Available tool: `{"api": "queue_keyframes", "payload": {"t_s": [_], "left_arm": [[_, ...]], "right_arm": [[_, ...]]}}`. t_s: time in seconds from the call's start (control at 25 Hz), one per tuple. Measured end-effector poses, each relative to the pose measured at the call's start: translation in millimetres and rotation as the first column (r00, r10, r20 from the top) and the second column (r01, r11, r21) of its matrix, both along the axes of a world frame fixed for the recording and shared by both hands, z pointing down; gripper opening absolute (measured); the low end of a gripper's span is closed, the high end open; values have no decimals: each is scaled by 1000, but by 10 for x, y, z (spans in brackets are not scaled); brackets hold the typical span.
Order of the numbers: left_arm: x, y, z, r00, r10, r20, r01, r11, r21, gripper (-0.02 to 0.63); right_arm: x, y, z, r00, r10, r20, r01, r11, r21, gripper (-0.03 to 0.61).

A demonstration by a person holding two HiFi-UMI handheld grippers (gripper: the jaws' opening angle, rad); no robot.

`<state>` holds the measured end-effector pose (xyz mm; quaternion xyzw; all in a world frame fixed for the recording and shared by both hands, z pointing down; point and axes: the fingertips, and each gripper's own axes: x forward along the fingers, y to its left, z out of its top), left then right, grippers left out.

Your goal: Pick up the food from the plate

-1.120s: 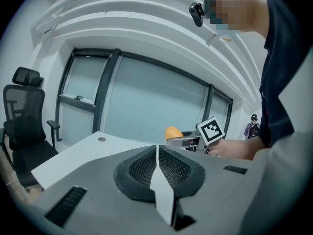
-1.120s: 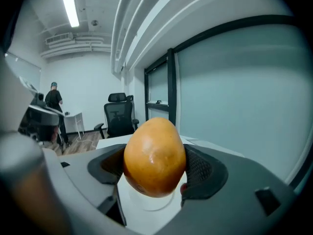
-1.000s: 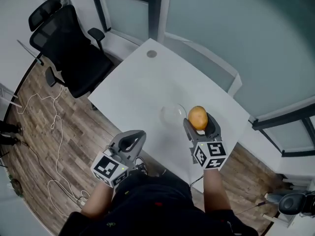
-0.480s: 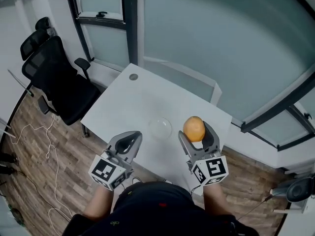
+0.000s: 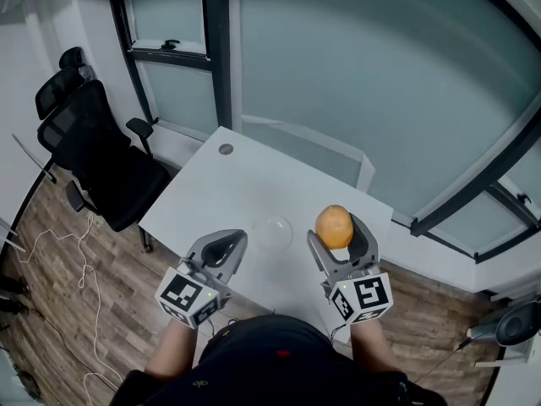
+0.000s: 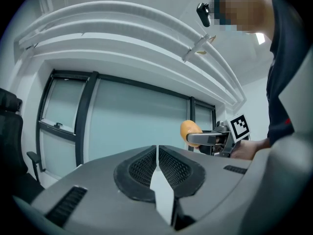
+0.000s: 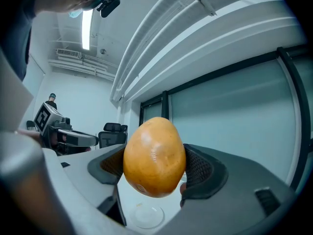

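In the head view the right gripper is holding the orange-yellow fruit higher than a second ago, beside the empty glass plate near the table's front edge. In the left gripper view the left gripper is keeping its jaws together, empty. In the right gripper view both jaws are clamping the fruit, so the pick seems done.

Head view steeply down on table, gripper views angled up toward glass wall
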<state>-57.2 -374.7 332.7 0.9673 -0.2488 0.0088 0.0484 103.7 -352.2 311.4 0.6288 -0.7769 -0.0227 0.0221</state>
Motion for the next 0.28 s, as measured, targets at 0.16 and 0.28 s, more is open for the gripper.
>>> {"api": "queue_keyframes", "payload": {"t_s": [0.16,0.28], "left_arm": [[-13,13,5,1000,17,7,-17,1000,-5,34],[-44,7,23,1000,16,10,-16,1000,-3,34]], "right_arm": [[-61,-9,-13,1000,-15,-6,15,1000,0,368],[-98,-14,13,1000,-23,-4,23,1000,-5,368]]}}
